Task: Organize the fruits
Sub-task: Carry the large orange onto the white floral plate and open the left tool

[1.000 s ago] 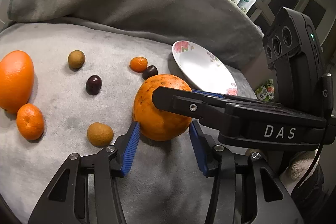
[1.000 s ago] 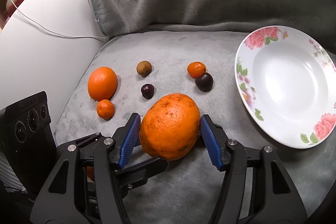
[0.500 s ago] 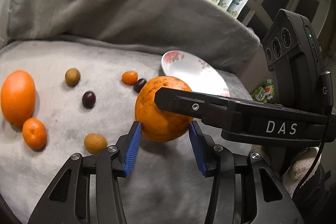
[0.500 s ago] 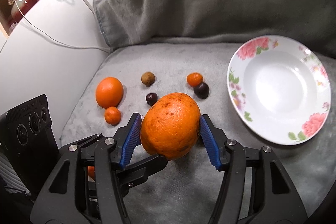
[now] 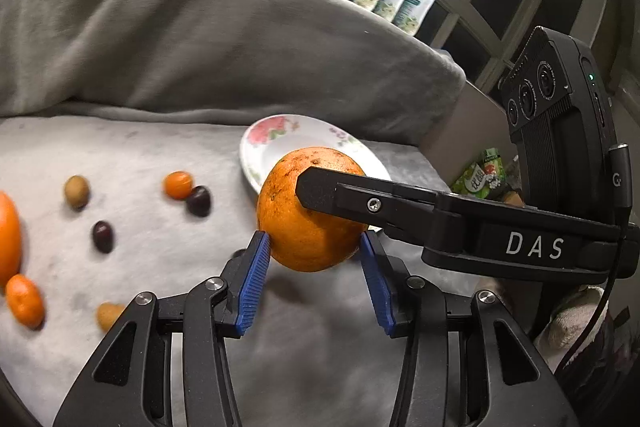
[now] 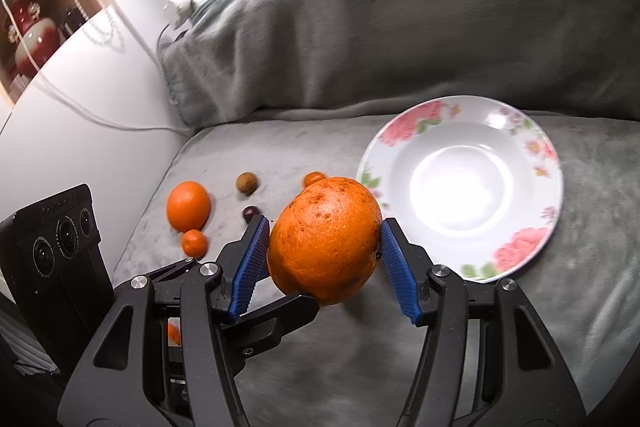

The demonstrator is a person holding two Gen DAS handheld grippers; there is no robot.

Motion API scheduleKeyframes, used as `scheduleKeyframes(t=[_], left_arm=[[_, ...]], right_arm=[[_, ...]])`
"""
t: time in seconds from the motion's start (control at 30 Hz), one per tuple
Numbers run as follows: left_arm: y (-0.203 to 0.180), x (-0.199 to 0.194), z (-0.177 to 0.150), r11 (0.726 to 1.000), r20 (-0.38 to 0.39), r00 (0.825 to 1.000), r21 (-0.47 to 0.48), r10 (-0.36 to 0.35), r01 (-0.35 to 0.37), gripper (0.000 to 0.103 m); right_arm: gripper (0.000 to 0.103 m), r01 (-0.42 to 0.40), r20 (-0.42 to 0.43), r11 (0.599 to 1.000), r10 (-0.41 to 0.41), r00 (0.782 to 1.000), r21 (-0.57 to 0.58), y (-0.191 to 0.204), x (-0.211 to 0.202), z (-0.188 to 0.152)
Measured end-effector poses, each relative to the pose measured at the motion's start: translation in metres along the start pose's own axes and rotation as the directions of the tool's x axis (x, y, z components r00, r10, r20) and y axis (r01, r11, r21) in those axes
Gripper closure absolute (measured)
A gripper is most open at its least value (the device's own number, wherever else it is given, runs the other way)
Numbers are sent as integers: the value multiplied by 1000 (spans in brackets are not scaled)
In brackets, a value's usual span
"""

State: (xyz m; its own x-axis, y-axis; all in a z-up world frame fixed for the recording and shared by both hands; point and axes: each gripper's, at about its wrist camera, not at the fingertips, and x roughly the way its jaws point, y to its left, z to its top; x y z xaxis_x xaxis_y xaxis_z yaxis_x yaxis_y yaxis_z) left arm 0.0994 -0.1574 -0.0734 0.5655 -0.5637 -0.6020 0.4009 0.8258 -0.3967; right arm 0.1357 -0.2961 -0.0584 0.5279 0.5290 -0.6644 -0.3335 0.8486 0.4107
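Note:
A big speckled orange (image 6: pixel 326 239) is held in the air by both grippers, above the grey blanket. My right gripper (image 6: pixel 324 247) is shut on its sides; the orange also shows in the left wrist view (image 5: pixel 308 211), where my left gripper (image 5: pixel 314 259) is shut on it too. The right gripper's black finger (image 5: pixel 360 195) lies across the orange there. A white floral plate (image 6: pixel 460 187), empty, lies just right of and beyond the orange. It also shows in the left wrist view (image 5: pixel 280 139).
On the blanket to the left lie a second orange (image 6: pixel 188 205), a small mandarin (image 6: pixel 195 242), a kumquat (image 5: pixel 178 185), two dark plums (image 5: pixel 199 201) (image 5: pixel 103 236) and brown fruits (image 5: pixel 76 191). A rolled grey blanket (image 6: pixel 400 27) rises behind. A white wall and cable (image 6: pixel 80 107) stand at the left.
Both grippers have lifted the big orange off the blanket and carried it up and toward the plate. The other fruits have not moved.

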Motion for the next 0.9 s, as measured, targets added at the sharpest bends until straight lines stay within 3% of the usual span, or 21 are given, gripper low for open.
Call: scheduleKeyframes(t=[0.3, 0.67, 0.8, 0.9], left_arm=[[-20, 27, 6, 999, -30, 999, 29, -15, 15, 58], [-22, 34, 11, 999, -21, 1000, 47, 0, 1, 58], [-20, 23, 16, 998, 24, 999, 59, 29, -31, 58], [-17, 16, 19, 998, 34, 999, 56, 35, -37, 58]], right_arm=[[43, 27, 10, 997, -28, 1000, 67, -34, -5, 3], [42, 10, 3, 990, -10, 1000, 138, -52, 1, 10], [41, 70, 51, 991, -76, 996, 115, -49, -9, 11], [34, 77, 91, 990, -88, 992, 121, -49, -21, 12]])
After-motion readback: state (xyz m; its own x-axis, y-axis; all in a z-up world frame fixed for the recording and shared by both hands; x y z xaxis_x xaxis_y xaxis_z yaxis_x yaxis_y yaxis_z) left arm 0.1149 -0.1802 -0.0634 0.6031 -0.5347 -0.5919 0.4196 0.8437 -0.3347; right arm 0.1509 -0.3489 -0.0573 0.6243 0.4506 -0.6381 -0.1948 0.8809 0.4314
